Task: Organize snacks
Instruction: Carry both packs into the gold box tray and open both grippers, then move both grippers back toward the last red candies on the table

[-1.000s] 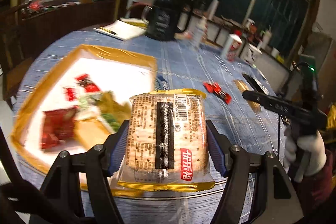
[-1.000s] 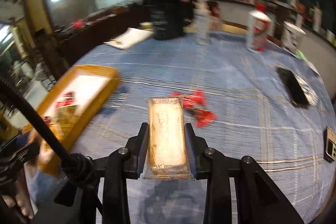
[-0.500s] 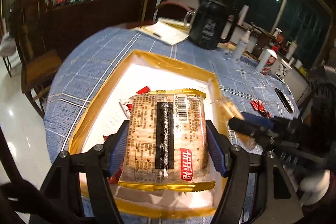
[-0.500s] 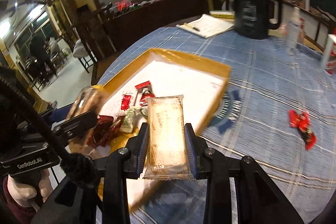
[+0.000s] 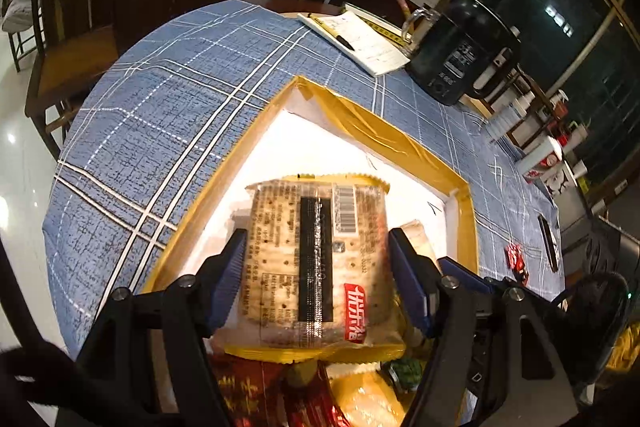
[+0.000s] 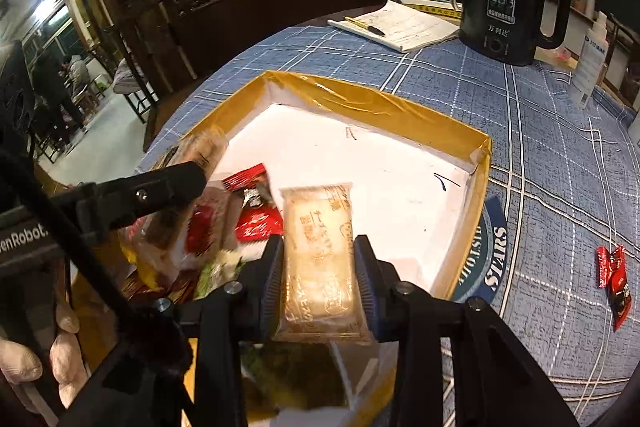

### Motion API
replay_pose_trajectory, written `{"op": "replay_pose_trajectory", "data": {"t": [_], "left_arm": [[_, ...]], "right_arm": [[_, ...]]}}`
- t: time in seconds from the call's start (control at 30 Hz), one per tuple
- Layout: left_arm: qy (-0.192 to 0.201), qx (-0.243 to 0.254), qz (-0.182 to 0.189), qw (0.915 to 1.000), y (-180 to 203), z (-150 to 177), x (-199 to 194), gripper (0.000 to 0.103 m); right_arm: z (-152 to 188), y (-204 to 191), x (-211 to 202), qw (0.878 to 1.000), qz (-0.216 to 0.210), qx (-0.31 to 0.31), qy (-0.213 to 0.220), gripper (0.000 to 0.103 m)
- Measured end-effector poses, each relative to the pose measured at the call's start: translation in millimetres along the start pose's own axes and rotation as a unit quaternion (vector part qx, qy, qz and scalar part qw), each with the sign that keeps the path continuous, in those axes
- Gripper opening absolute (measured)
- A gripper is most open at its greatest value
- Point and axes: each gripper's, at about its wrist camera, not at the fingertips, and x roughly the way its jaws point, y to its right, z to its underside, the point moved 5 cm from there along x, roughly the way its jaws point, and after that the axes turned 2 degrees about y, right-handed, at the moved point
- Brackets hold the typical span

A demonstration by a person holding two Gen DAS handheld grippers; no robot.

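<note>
Now over the tray (image 6: pixel 478 163) rather than the blue-clothed surface (image 5: pixel 168 107). Left claw (image 5: pixel 316 263) clamping a cracker pack (image 5: pixel 316 259), right claw (image 6: pixel 320 267) clamping a pale snack bar (image 6: pixel 320 251). Both poised above snacks already inside; release probably next.

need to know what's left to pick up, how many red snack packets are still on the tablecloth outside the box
2, lying close together on the tablecloth right of the box: one red packet, another just nearer. Others may be out of view.

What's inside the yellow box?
Inside the yellow box lie red snack packets and a green one at the near end; the far end is bare white. The held packs hide others underneath.
</note>
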Motion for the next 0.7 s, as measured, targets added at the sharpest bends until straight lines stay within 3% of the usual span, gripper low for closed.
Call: {"op": "replay_pose_trajectory", "data": {"t": [0.13, 0.3, 0.4, 0.47, 0.7], "left_arm": [[0.016, 0.005, -0.009, 0.9998, -1.1, -0.8, -6.0, 0.070], [0.067, 0.039, -0.046, 0.9959, 12.8, 10.2, -36.2, 0.073], [0.109, 0.068, -0.119, 0.9845, 27.0, 23.5, -67.5, 0.090], [0.137, 0.081, -0.164, 0.9735, 34.3, 33.0, -86.7, 0.090], [0.191, 0.075, -0.171, 0.9637, 54.6, 68.2, -131.1, 0.090]], "right_arm": [[-2.7, 1.2, -7.3, 1.000, -0.013, 0.013, 0.017, 0.039], [1.8, 5.2, -39.6, 0.997, -0.043, 0.039, 0.056, 0.041], [13.8, 7.5, -63.2, 0.994, -0.052, 0.047, 0.082, 0.044], [21.1, 8.3, -75.0, 0.993, -0.052, 0.049, 0.094, 0.047], [57.1, 18.3, -118.9, 0.988, -0.049, 0.060, 0.131, 0.050]]}}
